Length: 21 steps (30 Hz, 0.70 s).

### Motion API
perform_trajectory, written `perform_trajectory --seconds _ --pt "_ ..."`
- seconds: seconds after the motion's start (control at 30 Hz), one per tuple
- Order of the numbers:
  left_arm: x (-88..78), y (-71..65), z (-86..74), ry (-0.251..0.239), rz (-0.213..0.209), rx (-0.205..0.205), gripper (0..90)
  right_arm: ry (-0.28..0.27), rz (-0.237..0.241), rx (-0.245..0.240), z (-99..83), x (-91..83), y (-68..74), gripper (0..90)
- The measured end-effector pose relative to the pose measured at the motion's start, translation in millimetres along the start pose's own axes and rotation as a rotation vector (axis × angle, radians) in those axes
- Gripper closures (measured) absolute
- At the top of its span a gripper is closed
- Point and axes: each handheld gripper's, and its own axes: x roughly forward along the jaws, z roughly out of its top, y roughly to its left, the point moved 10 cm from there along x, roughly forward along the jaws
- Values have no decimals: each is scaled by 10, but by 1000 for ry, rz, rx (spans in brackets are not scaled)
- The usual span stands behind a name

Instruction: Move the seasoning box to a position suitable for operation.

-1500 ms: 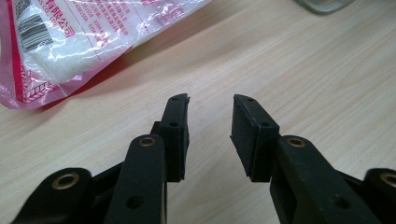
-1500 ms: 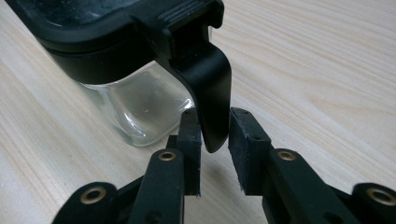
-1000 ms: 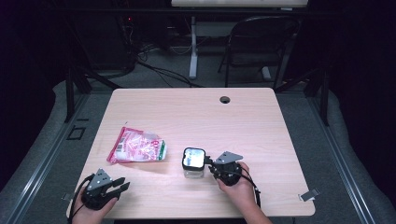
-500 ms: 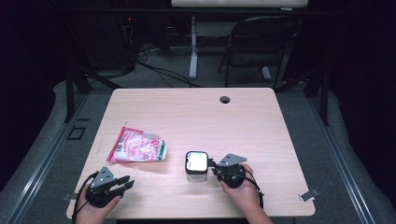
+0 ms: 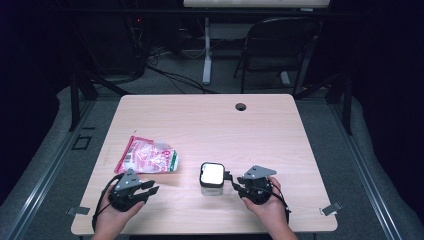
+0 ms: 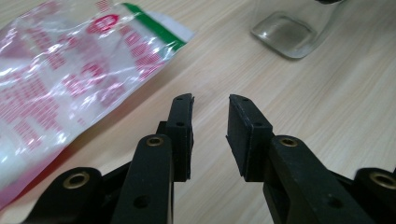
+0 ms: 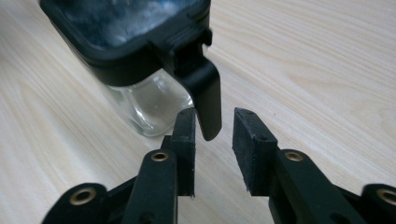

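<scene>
A: What lies at the left of the desk (image 5: pixel 210 120)?

B: A crinkled plastic packet (image 5: pixel 146 161), red and white with a green edge, flat on the pale wood near the front left. Just in front of it the left claw (image 5: pixel 152 187) is held in a hand, pointing right across the desk. In the left gripper view its jaws stand apart with nothing between them, only bare wood (the packet (image 6: pixel 70 79) sits off to their left, not touching).

A: And in the middle?

B: A small clear glass jar (image 5: pixel 212 179) with a black-framed lid stands upright on the desk, near the front edge, between the two claws.

A: What about the right side?

B: The right claw (image 5: pixel 233 182) points left at the jar. In the right gripper view the lid's black clasp (image 7: pixel 205 93) hangs down off the jar (image 7: pixel 154 102), its tip in the gap between the jaws. The jaws have just been opening; they stand apart, and the pads do not press on the clasp.
</scene>
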Motion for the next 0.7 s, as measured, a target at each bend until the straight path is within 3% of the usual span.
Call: perform_trajectory --seconds 0.13,0.23,0.3,0.53,0.7 --pt "172 -121 147 21 -32 43 713 45 7 -28 -18 6 16 664" --pt "274 -211 310 8 -53 68 715 49 41 -41 54 13 43 795" --pt "314 -249 385 3 -72 66 714 57 59 -40 78 38 33 821" --pt "418 -362 564 -7 -84 85 718 49 67 -34 118 87 -13 830" --pt "422 -436 639 10 -95 118 723 23 67 -37 242 -97 -21 796"
